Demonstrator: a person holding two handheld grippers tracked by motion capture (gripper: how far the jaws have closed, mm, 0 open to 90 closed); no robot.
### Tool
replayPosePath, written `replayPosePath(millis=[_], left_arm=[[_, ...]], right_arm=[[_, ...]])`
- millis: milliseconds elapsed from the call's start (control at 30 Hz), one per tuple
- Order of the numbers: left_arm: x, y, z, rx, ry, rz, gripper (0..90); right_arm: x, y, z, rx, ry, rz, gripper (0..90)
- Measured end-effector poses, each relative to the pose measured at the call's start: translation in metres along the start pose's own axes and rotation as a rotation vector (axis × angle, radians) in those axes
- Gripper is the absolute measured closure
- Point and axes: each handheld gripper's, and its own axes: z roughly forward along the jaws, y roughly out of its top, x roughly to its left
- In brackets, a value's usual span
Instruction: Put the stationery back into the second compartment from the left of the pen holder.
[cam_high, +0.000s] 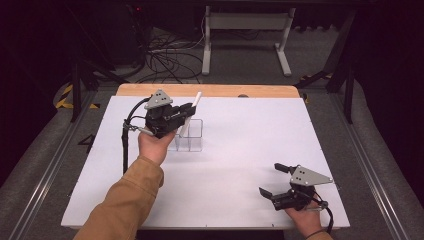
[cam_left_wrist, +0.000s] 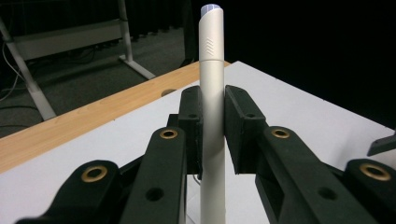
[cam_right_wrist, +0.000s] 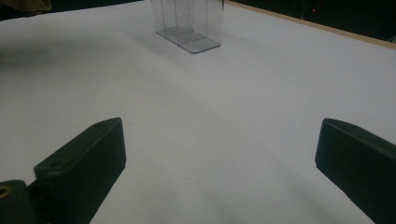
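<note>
The left gripper (cam_high: 186, 111) is up over the far-left part of the counter (cam_high: 240, 150), jaws clamped on a pale marker (cam_left_wrist: 211, 116). In the left gripper view the grip falls around the middle of the barrel, with the cap end sticking well out past the jaws and the other end running down out of sight. From the high view the marker tilts, its top leaning away toward the wooden edge and its lower end dropping toward the clear divided holder (cam_high: 191, 136) just beside and below the gripper. I can't tell whether the tip is already inside a compartment or just above the rim; the gripper body hides that.

My read is that everything hangs on that line: the marker's long axis against the holder's upright walls. It looks a touch slanted, so it would want standing up straighter before a clean drop, and the clear plastic looks light enough to skid if the barrel catches a wall.

The right gripper (cam_high: 276, 179) sits near the front right corner, jaws spread wide and holding nothing. In its own view the holder (cam_right_wrist: 190, 25) stands well off across bare white surface. The left hand is plainly the nearer one.
</note>
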Motion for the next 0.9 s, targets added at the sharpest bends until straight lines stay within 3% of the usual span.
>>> replayPosePath(millis=[533, 900], left_arm=[[0.015, -0.007, 0.022, -0.029, 0.046, 0.007, 77.8], [0.025, -0.012, 0.029, -0.036, 0.059, -0.017, 77.7]], right_arm=[[0.0, 0.0, 0.0, -0.003, 0.003, -0.004, 2.3], [0.0, 0.0, -0.001, 0.001, 0.003, -0.004, 2.3]])
